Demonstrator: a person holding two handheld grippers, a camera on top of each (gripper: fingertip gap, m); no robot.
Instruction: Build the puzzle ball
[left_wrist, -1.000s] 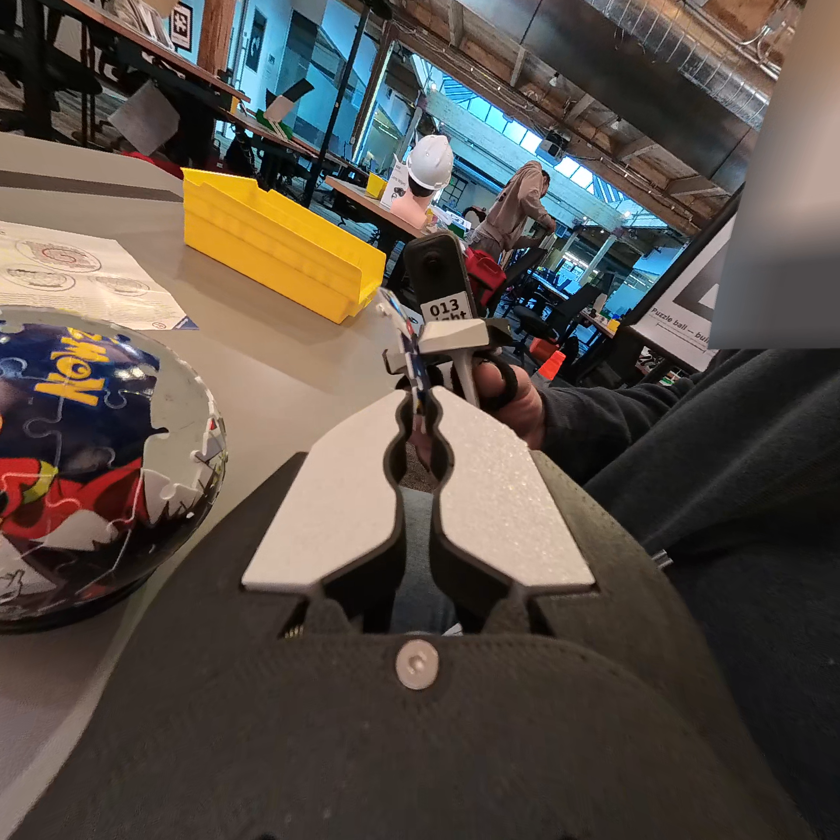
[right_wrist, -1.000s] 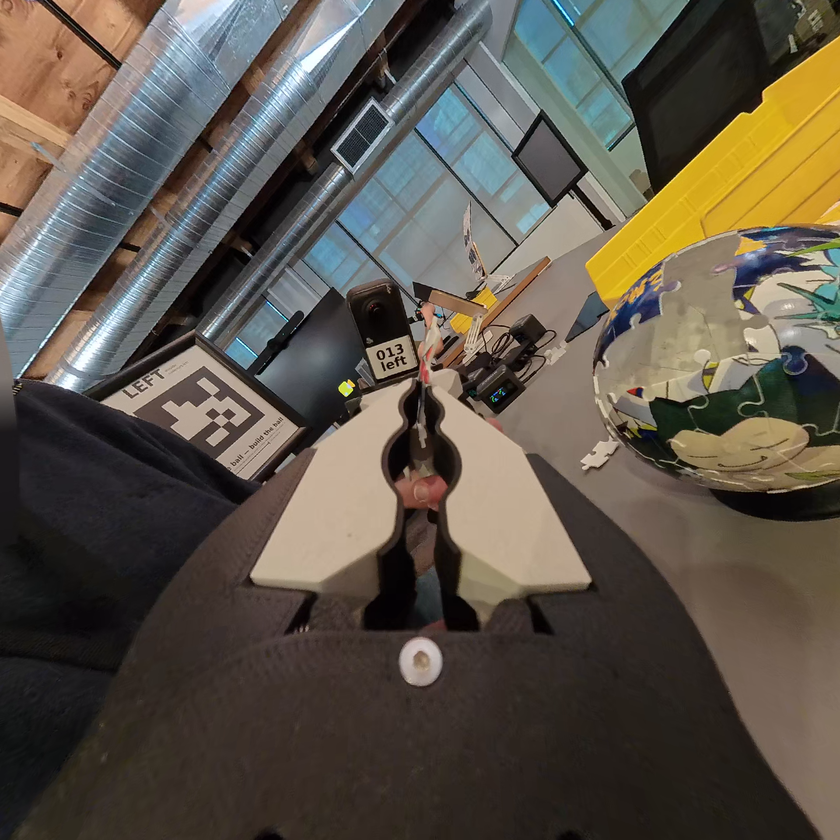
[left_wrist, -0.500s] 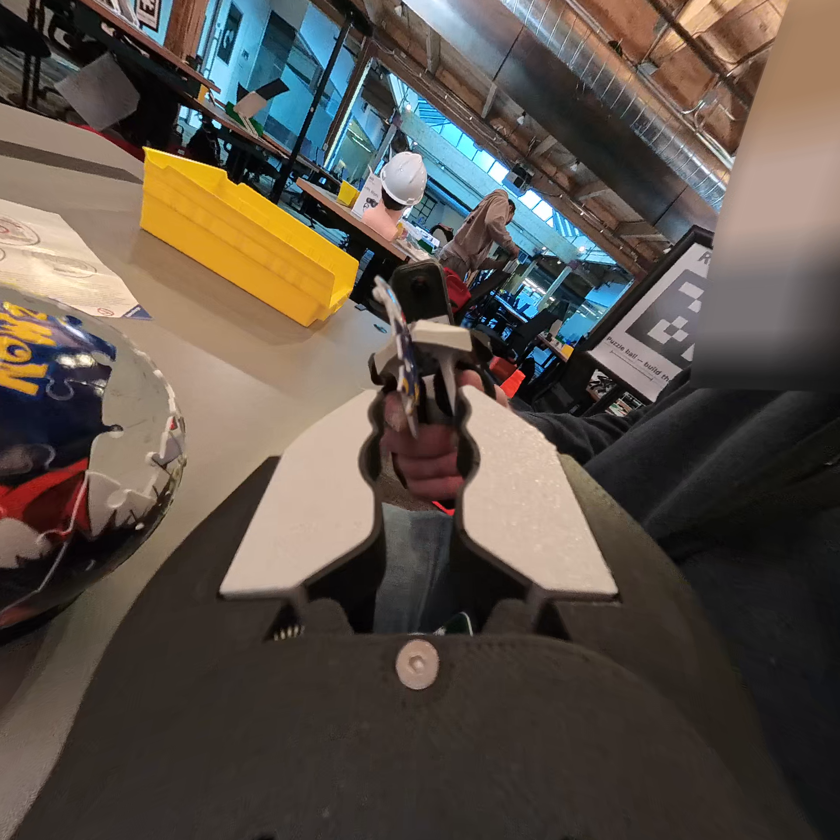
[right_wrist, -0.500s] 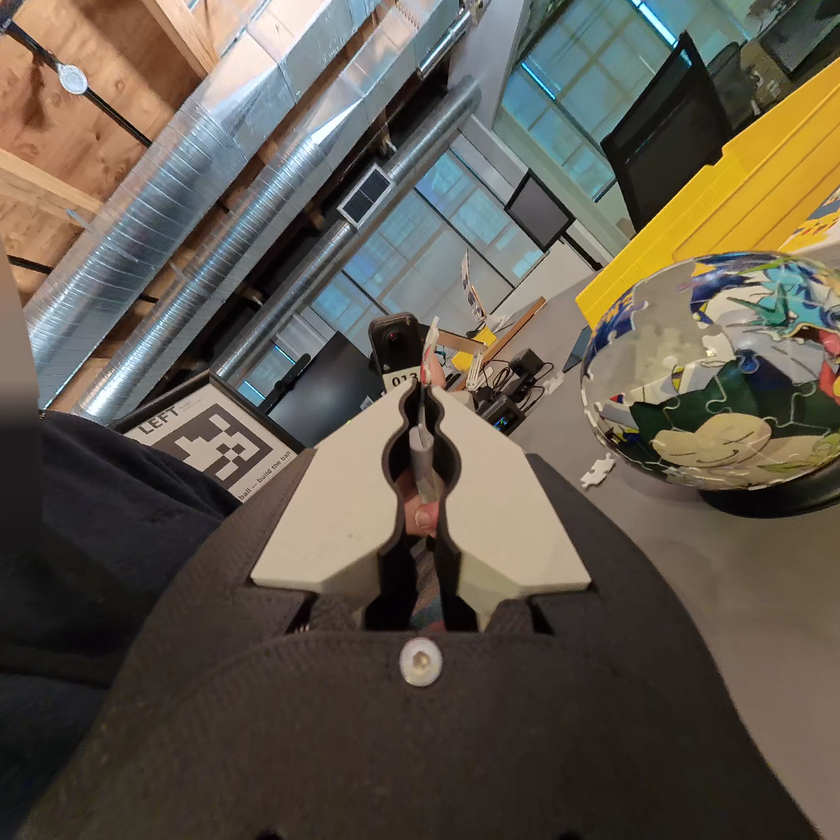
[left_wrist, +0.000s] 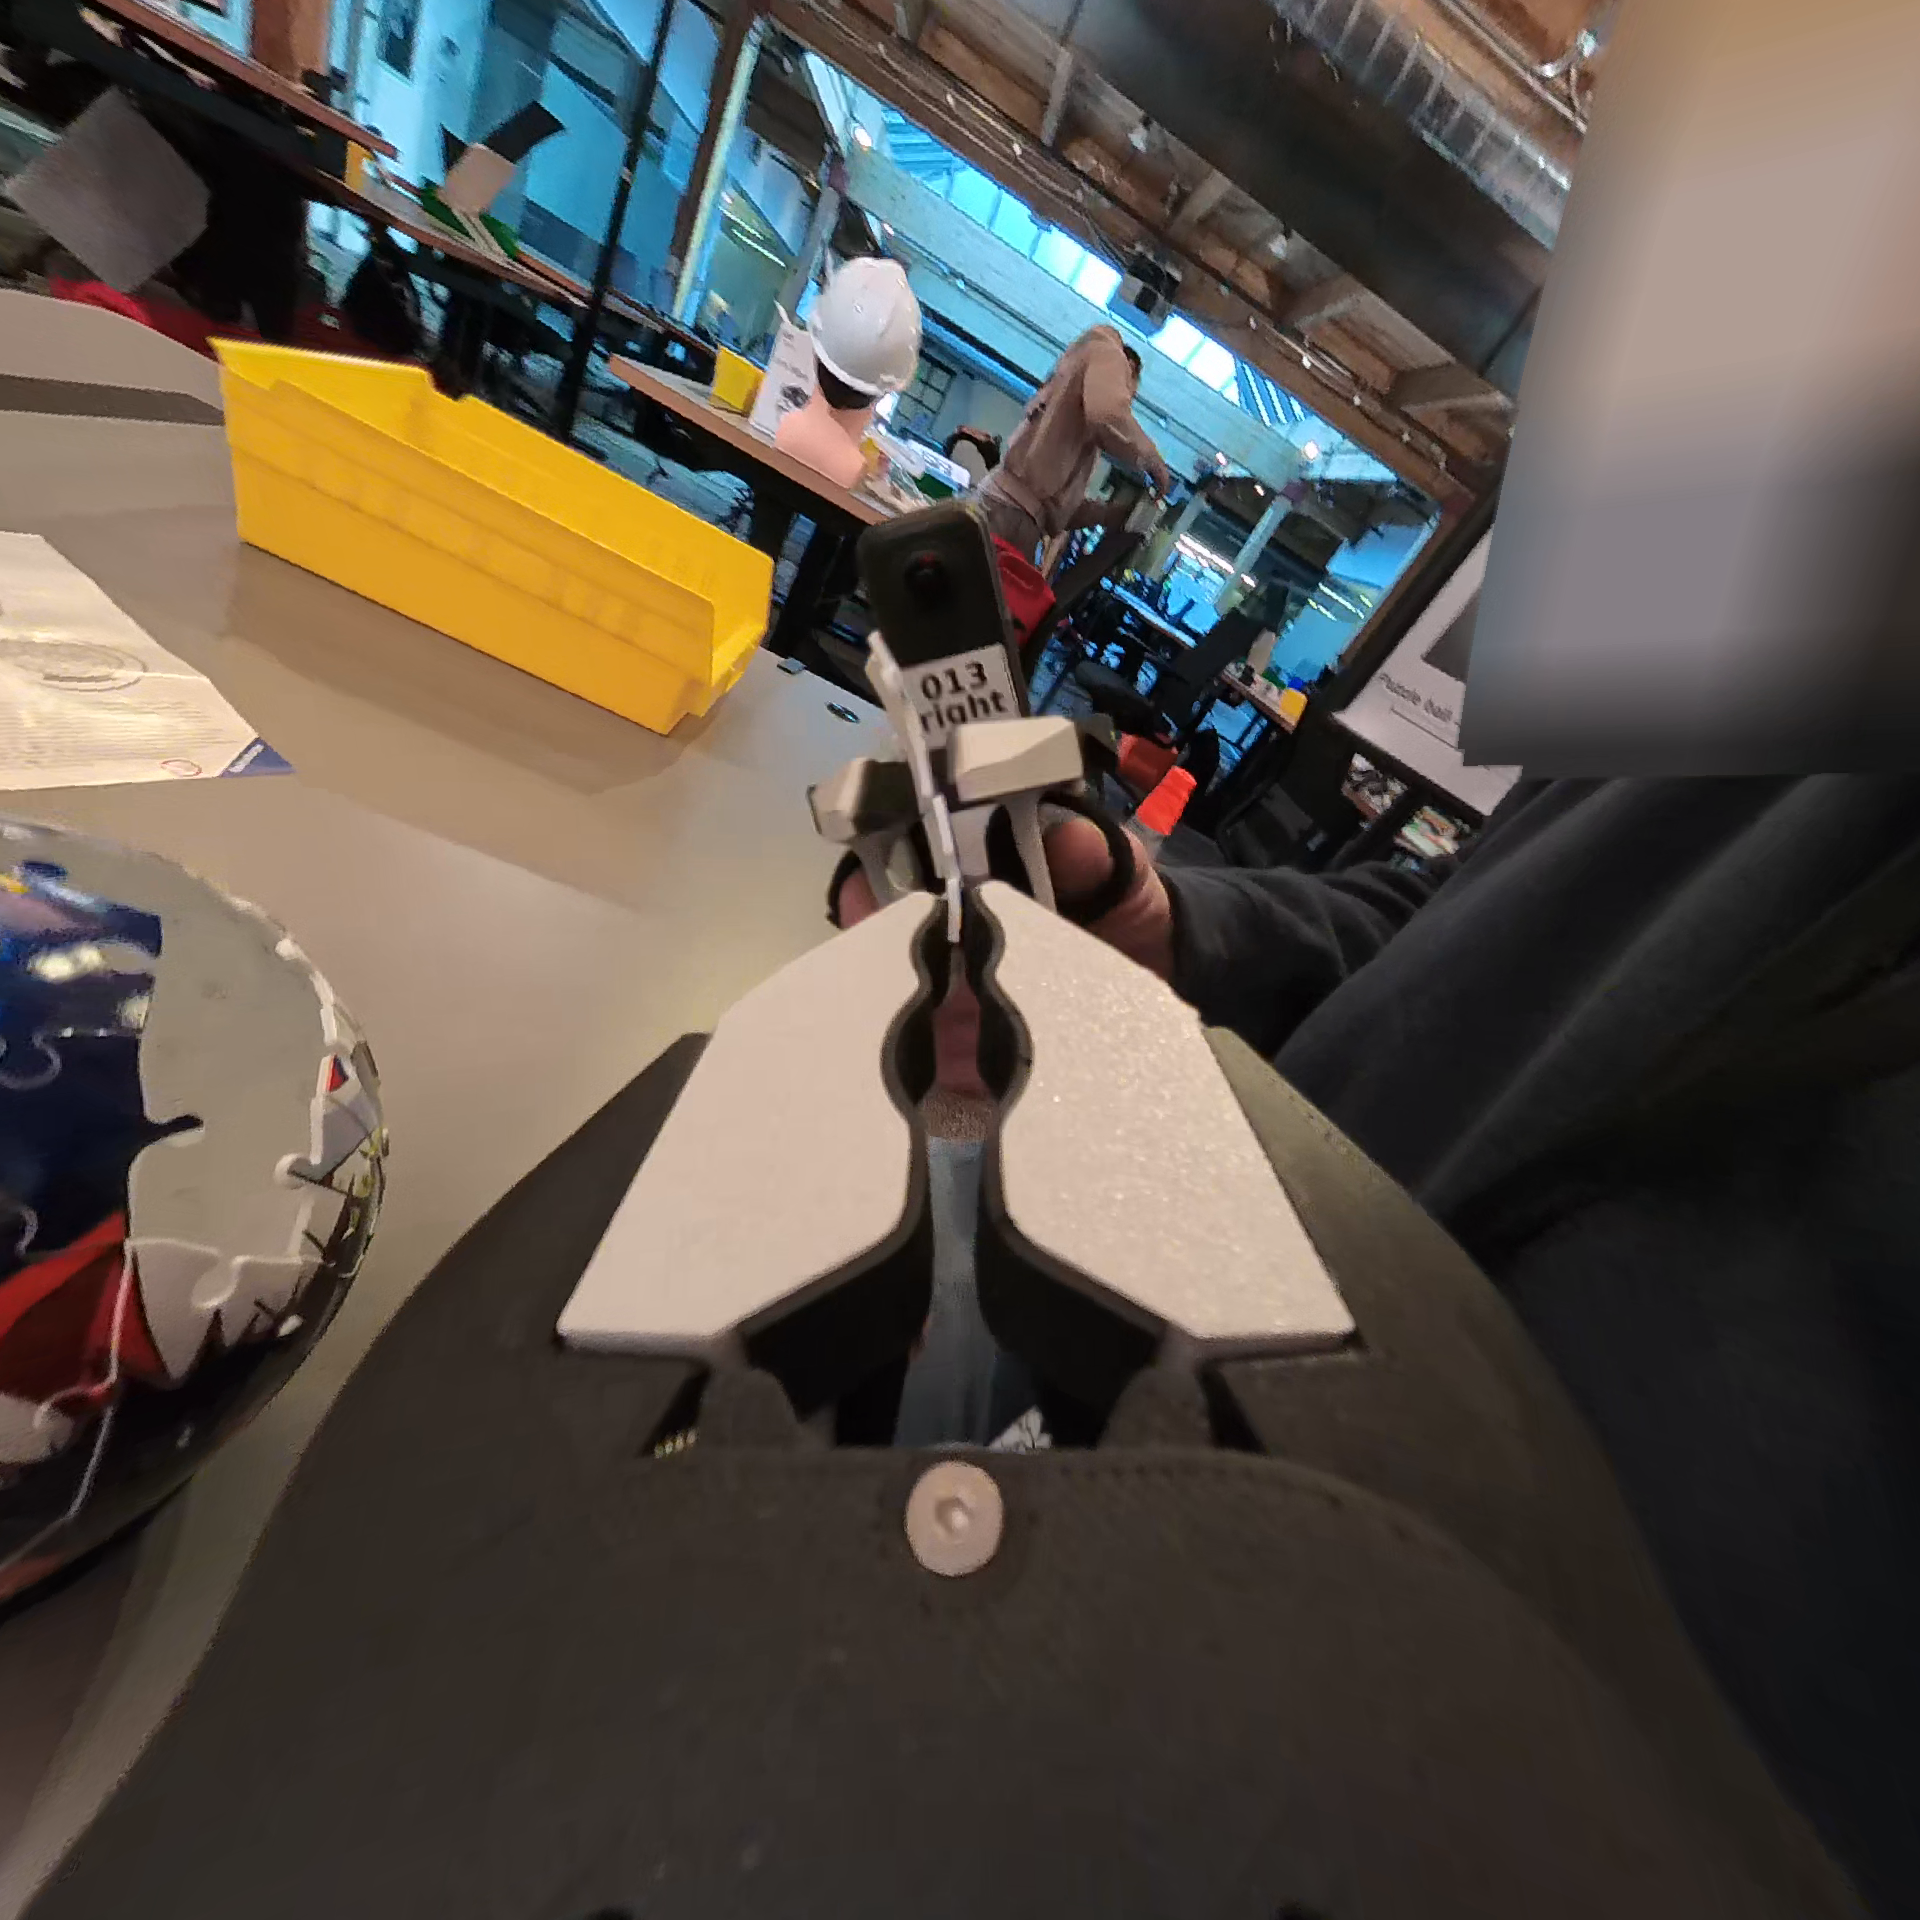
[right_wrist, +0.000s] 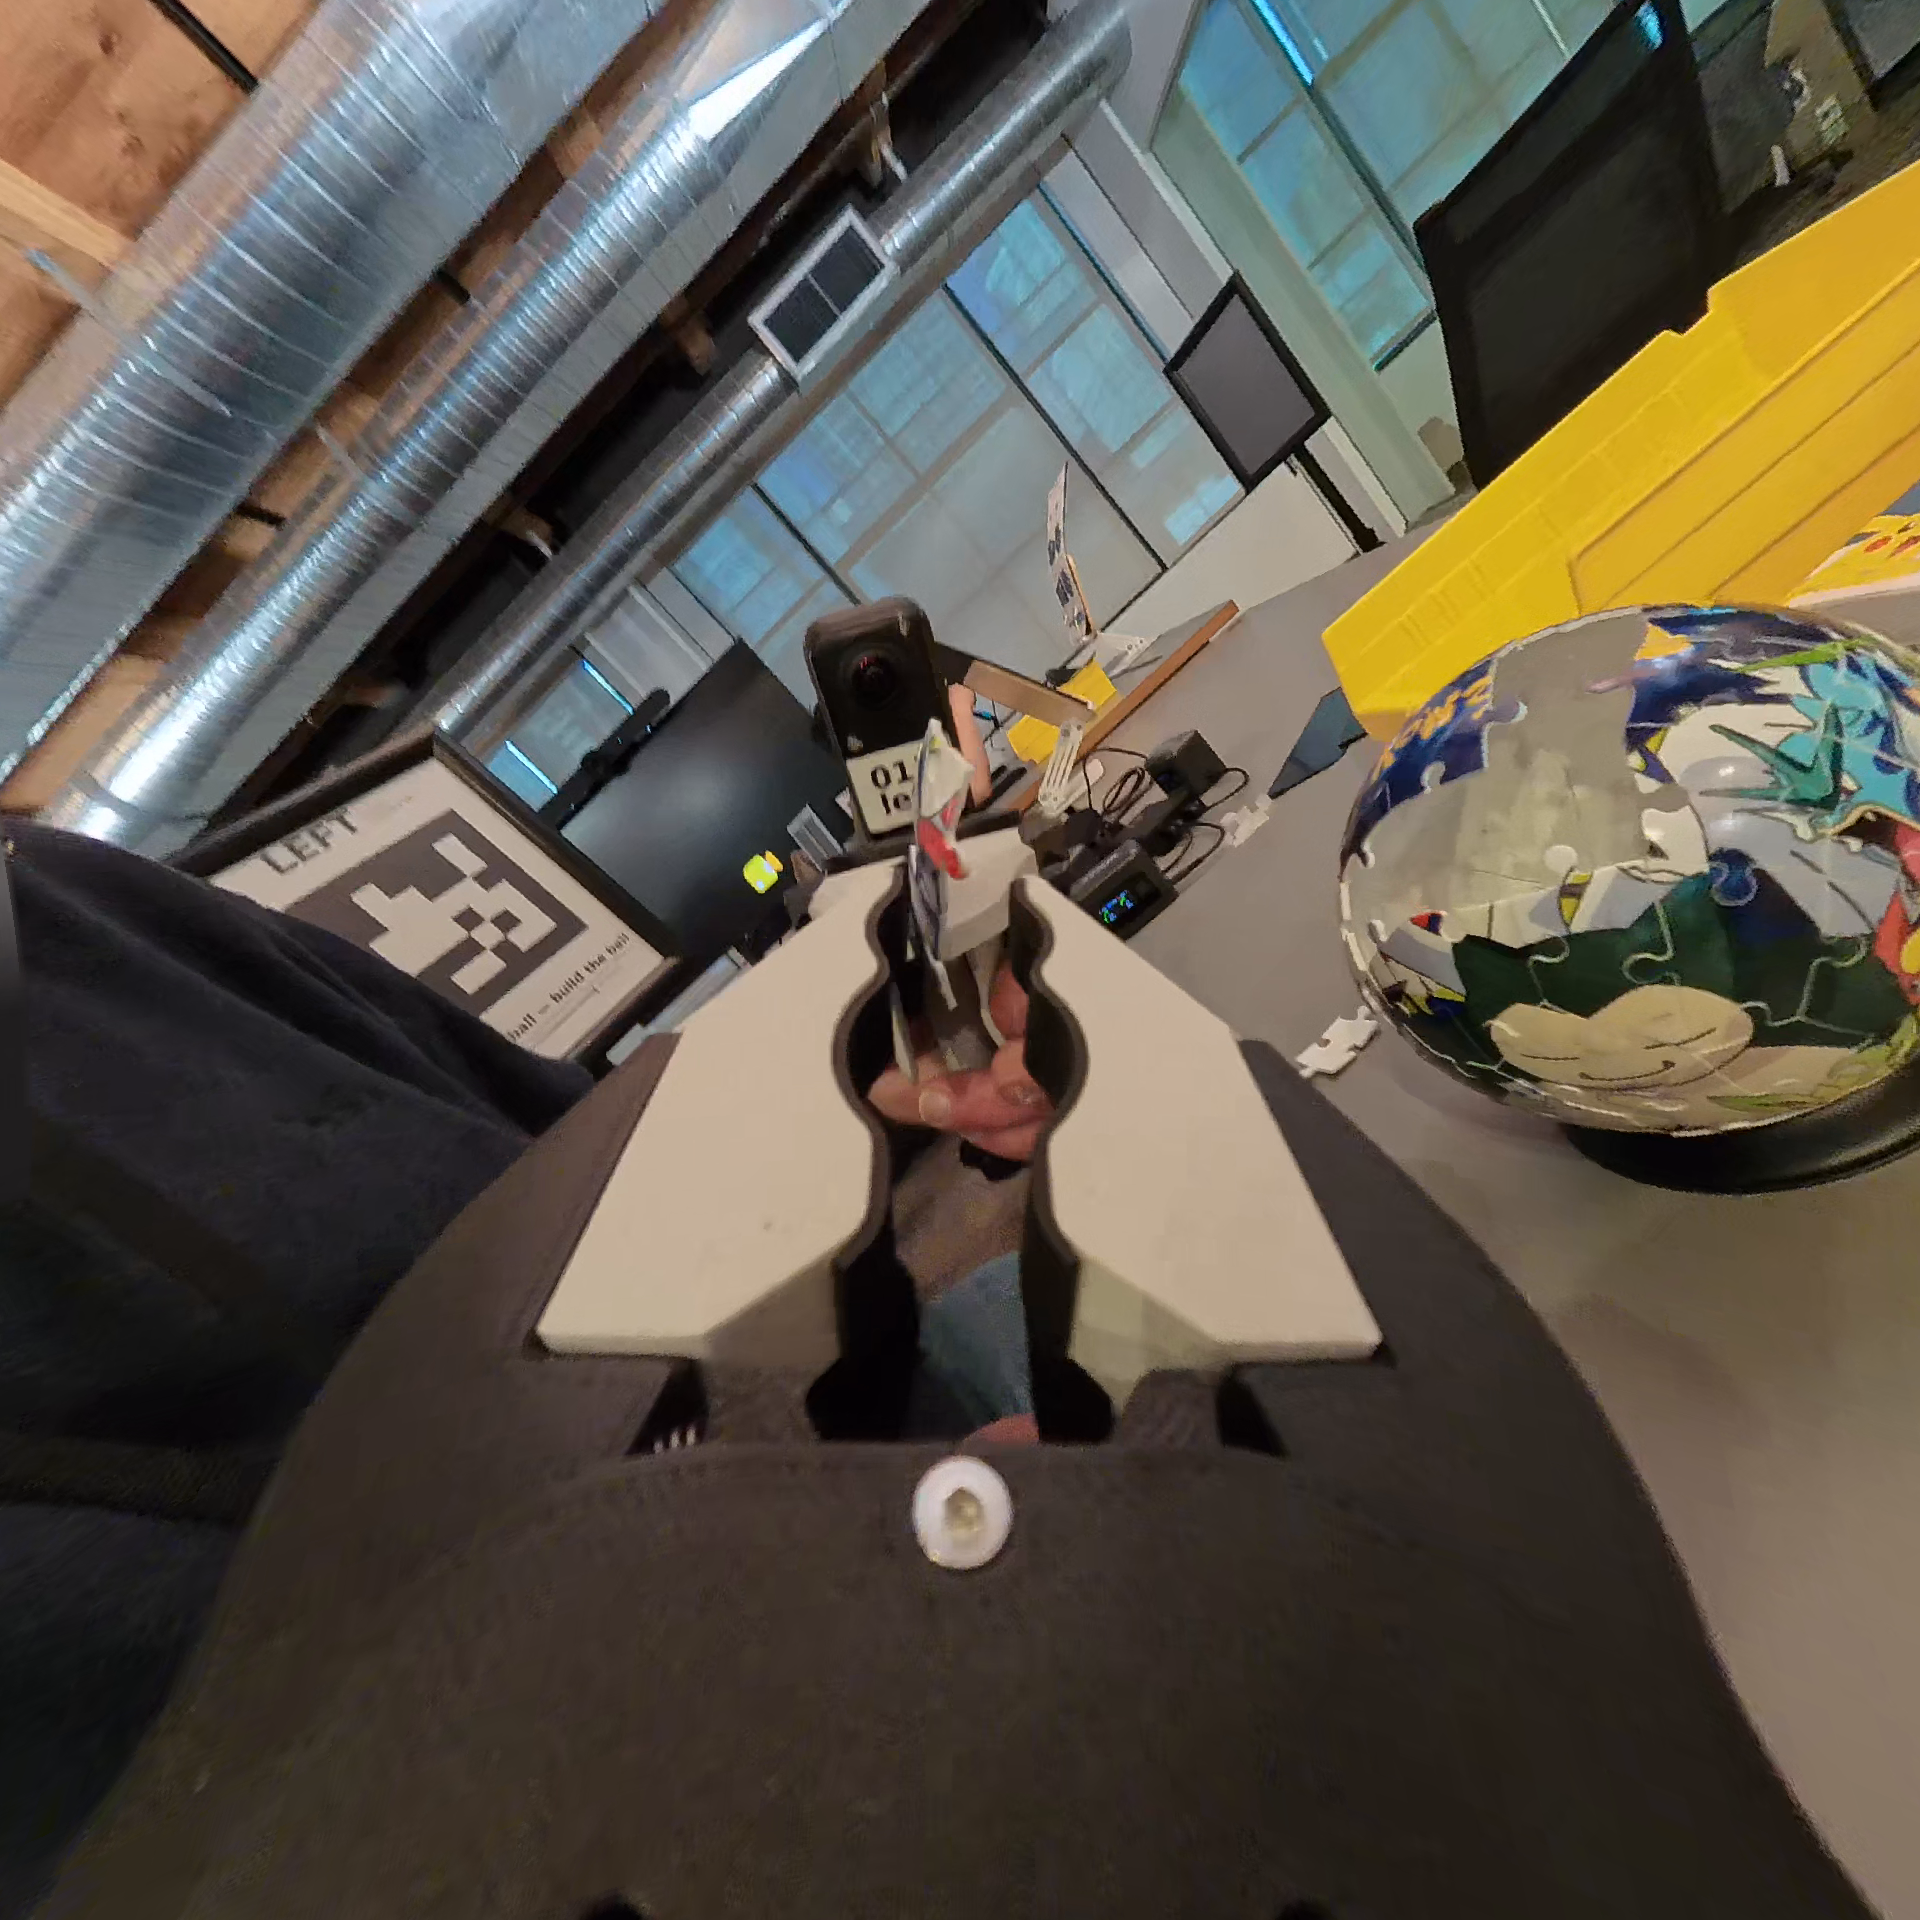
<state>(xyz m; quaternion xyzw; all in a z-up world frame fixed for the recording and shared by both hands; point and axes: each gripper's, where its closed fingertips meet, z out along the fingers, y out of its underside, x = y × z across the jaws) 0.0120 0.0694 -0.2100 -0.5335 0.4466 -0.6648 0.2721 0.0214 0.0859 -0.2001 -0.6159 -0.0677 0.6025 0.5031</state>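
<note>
Left gripper: tips pinched on puzzle piece, held edge-on. Right gripper: parted, slack around it. Puzzle ball: on table, well apart, unfinished. Handover: back right gripper straight off; avoid twisting the piece.

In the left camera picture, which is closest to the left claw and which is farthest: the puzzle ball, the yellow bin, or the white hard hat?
From the left claw:
1. Puzzle ball, low on the left, right beside it.
2. Yellow bin, farther back on the table, to the left.
3. White hard hat, on another table well behind the bin.
</note>
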